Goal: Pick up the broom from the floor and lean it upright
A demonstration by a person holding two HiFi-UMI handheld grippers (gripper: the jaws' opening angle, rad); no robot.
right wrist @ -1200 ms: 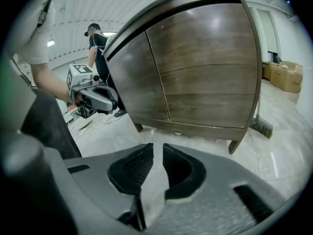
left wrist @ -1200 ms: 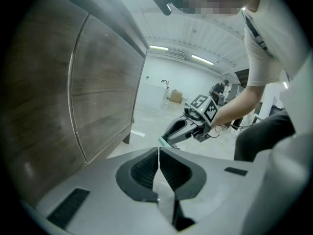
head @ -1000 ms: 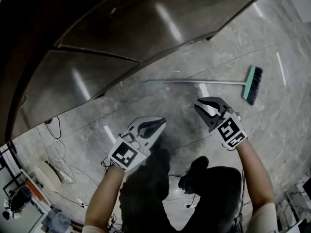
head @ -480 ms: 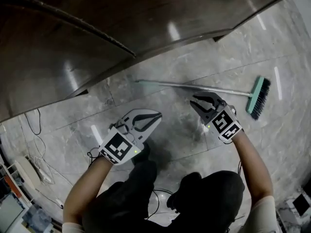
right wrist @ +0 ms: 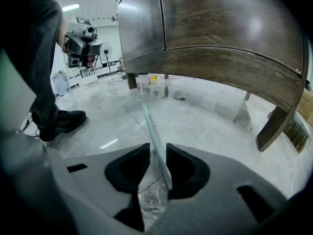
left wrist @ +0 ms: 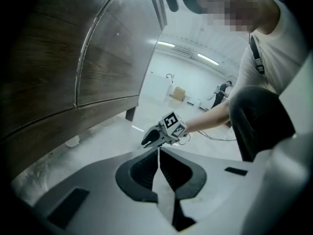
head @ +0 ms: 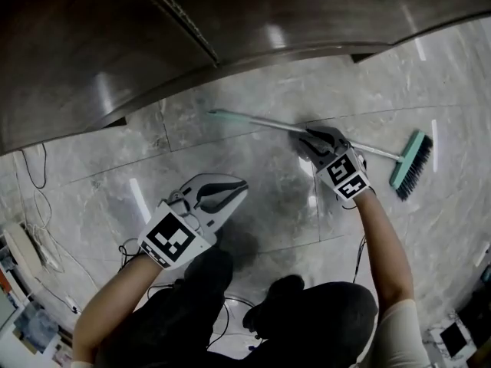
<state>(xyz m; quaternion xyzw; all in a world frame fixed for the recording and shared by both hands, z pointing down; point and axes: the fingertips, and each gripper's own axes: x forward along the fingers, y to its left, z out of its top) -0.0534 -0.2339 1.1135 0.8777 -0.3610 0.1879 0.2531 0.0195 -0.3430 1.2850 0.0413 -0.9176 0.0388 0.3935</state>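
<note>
- grey marble floor (head: pixel 253 205) runs under a dark wooden cabinet (head: pixel 230 21) on short legs. its front is the nearest upright face, so i judge it the likely spot to lean something against.
- broom (head: pixel 257 121) lies flat on the floor just in front of the cabinet. its pale handle points left and its teal brush head (head: pixel 413 167) sits off to the right.
- right gripper (head: pixel 305 139) is down at the handle, about midway along it and tilted steeply toward the floor. its jaws have just been opening and straddle the handle with a gap on one side, so nothing is clamped yet. a mid-handle hold would likely keep the stick balanced when it comes up.
- left gripper (head: pixel 239 188) hangs well apart from the broom over bare floor, jaws together on nothing. it looks spare, free to steady the handle once it is raised.
- next move, as i judge it: settle the right jaws lower around the handle and close them before lifting. a shallow pinch could let the round stick roll out.
</note>
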